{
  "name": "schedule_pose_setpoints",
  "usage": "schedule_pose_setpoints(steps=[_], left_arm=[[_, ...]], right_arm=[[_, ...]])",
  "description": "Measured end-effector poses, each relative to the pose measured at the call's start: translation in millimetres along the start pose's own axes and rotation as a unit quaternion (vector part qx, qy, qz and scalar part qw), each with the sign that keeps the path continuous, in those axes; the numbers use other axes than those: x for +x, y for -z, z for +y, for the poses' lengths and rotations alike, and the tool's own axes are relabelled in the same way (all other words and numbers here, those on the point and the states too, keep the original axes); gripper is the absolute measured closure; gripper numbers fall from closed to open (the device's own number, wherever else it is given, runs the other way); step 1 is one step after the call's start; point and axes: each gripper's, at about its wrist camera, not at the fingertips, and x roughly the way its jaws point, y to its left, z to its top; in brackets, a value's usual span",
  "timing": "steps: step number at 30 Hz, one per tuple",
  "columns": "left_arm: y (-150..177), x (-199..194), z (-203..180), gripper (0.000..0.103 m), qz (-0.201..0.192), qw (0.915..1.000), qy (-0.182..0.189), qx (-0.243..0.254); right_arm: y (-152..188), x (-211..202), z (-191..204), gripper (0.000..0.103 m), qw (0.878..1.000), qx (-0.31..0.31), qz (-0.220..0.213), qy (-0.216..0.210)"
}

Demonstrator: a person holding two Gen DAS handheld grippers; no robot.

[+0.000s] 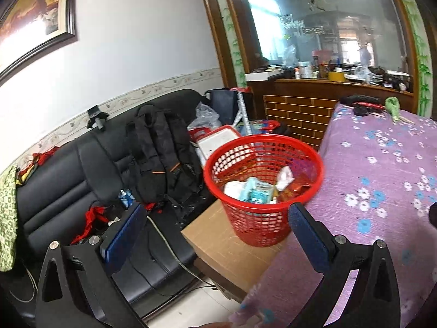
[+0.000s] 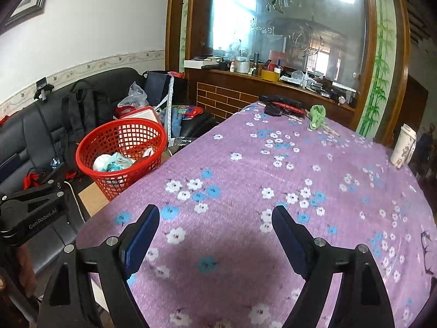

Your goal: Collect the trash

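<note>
Red mesh basket [image 1: 263, 188] sits on a cardboard box [image 1: 232, 248] just off the worktop's left edge, touching or nearly touching the purple flowered cloth [image 2: 273, 177]. Already holds trash: white crumpled paper, a teal-and-white packet, a pinkish wrapper, reddish wrappers. Roughly a third full, judging by the mesh showing above the pile.

Left gripper [image 1: 218, 235] hovers in front of the basket, jaws wide apart, nothing between them. Right gripper [image 2: 215, 235] hangs over the near part of the worktop, jaws also wide apart, empty.

Worktop near and middle area shows only cloth, no loose trash visible there. Left on it: green crumpled thing [image 2: 316, 116] at the far edge, maybe cloth or wrapper, can't tell; black and red objects [image 2: 284, 108] beside it at the far edge, look like tools, not trash; patterned paper cup [image 2: 404, 150] at the right edge, upright, possibly trash.

Judgement: collection mostly done, most items already binned; the cup and the green thing are the likely remaining candidates, if they count.

Beyond: black sofa [image 1: 68, 186] with a black backpack [image 1: 161, 158] behind the basket, cluttered wooden counter [image 2: 273, 82] at the far wall.
</note>
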Motion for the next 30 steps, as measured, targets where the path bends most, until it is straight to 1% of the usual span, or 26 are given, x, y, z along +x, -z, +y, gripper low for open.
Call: schedule_pose_setpoints(steps=[2,8,18,30], left_arm=[[1.2,-2.8,-1.6,0.000,-0.003,1.0000,-0.002,0.001],[7.0,-9.7,-1.9,0.000,-0.010,0.9999,0.007,0.007],[19.2,-23.6,6.7,0.000,-0.015,0.9995,0.026,-0.003],[22.1,-32.7,8.2,0.000,-0.020,0.9989,0.042,-0.002]], right_arm=[[2.2,-4.8,1.1,0.015,1.000,-0.002,-0.003,0.005],[5.9,-14.9,3.2,0.012,1.000,0.004,-0.011,0.010],[17.1,-26.7,14.1,0.012,1.000,-0.002,-0.009,0.019],[20.0,-39.2,19.2,0.012,0.999,-0.006,-0.010,0.034]])
